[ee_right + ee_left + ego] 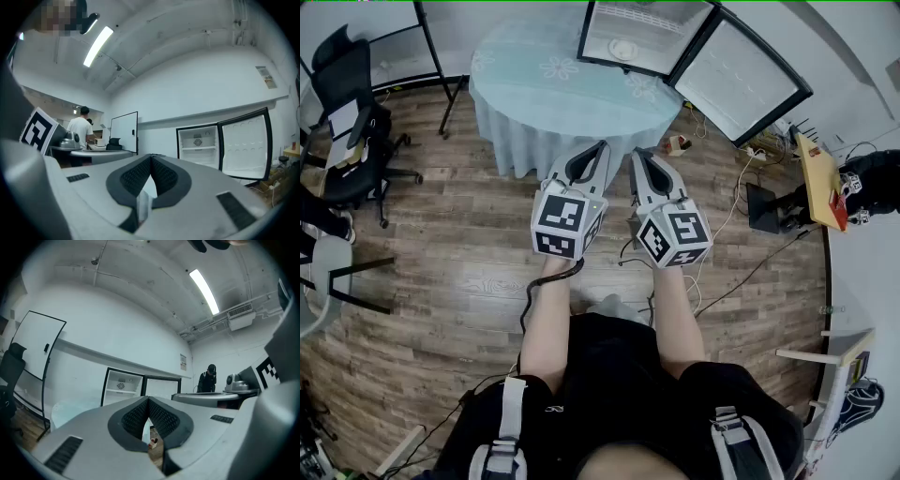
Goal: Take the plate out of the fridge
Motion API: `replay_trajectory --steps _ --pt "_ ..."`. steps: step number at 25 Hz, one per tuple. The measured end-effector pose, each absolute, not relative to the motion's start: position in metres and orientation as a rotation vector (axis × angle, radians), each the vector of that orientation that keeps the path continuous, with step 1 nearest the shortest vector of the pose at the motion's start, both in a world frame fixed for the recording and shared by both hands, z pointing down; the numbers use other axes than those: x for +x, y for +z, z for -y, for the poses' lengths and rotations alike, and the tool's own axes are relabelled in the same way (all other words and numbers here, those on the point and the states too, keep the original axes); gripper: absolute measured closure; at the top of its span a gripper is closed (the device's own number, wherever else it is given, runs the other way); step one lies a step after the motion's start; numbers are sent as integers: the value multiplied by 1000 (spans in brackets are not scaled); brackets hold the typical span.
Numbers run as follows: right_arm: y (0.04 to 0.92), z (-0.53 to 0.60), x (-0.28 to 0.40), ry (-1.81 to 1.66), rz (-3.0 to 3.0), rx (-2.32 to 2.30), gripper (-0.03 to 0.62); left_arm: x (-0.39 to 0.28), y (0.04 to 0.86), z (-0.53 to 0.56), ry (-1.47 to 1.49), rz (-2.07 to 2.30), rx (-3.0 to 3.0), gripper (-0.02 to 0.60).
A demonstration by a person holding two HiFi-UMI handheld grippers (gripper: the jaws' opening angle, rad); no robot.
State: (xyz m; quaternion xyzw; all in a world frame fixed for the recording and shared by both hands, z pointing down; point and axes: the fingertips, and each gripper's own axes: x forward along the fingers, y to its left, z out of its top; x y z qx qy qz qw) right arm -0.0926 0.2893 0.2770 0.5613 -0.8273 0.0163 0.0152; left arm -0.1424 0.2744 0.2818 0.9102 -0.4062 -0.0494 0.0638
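the grey left gripper (602, 145) and grey right gripper (637, 153) are both closed and empty, side by side, while the round white plate (624, 49) sits inside the open black-framed fridge (661, 28) beyond the pale blue clothed table (534, 89).

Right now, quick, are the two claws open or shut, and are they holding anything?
Left gripper: shut, holding nothing.
Right gripper: shut, holding nothing.

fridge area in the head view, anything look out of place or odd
Nothing is spilled or damaged. The fridge door stands wide open with what looks like the plate inside, and loose cables trail across the floor beside the table.
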Motion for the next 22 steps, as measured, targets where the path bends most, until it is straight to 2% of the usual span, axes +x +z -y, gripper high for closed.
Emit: replay_trajectory --steps 13,22 --pt "269 -269 -49 34 2494 1834 591 -118 277 -242 -134 1176 2727 581" --pt "258 -197 -35 5 2591 1805 591 -112 269 -173 -170 1197 2710 581"
